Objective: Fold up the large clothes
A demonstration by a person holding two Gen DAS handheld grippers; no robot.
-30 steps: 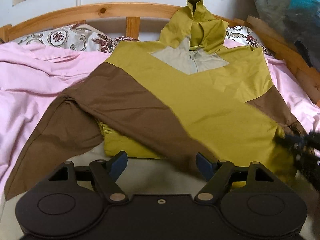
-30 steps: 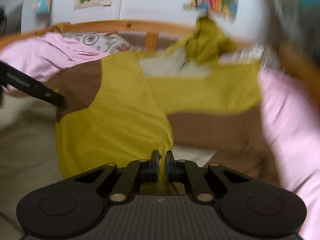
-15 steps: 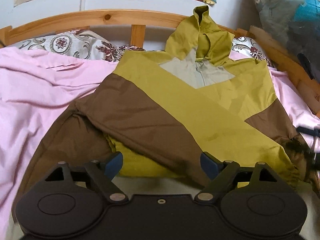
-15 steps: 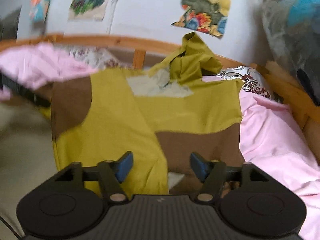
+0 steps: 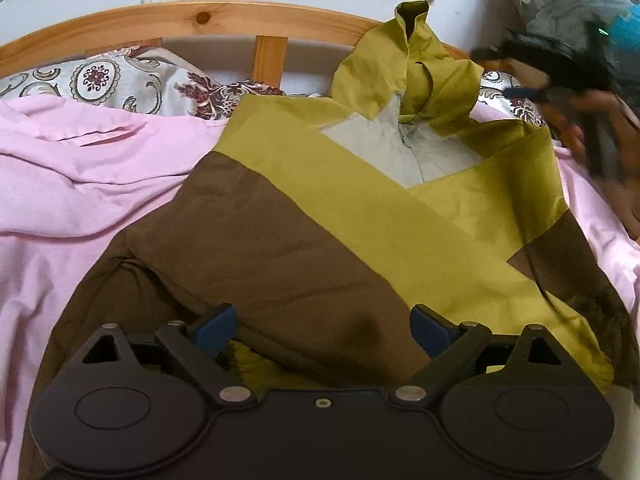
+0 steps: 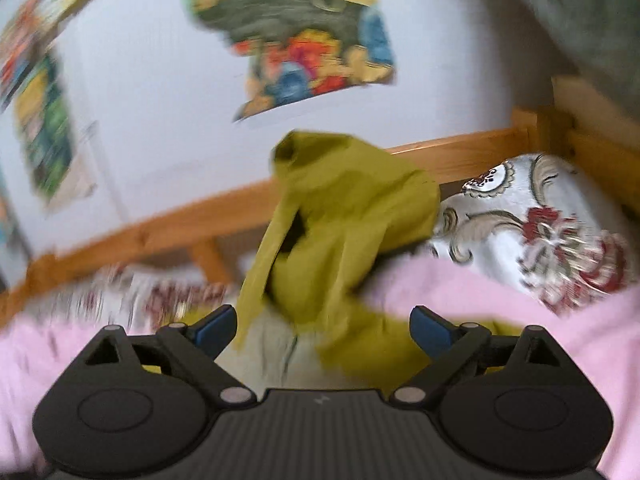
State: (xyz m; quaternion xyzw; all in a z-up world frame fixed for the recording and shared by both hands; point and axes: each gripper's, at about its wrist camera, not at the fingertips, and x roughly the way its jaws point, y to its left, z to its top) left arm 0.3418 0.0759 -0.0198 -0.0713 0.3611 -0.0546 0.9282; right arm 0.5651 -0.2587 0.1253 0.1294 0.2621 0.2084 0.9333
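An olive and brown hooded jacket lies on the bed, both sleeves folded across its front, a grey panel at the chest. Its hood stands up against the headboard. My left gripper is open and empty, low over the brown sleeve at the jacket's near end. My right gripper is open and empty, just in front of the hood; it shows blurred at the far right of the left wrist view.
Pink bedding surrounds the jacket. Patterned pillows lean on the wooden headboard. A second pillow lies right of the hood. Posters hang on the white wall.
My right gripper let go of the jacket's right sleeve, opened, and moved up to the hood. My left gripper moved forward over the brown sleeve.
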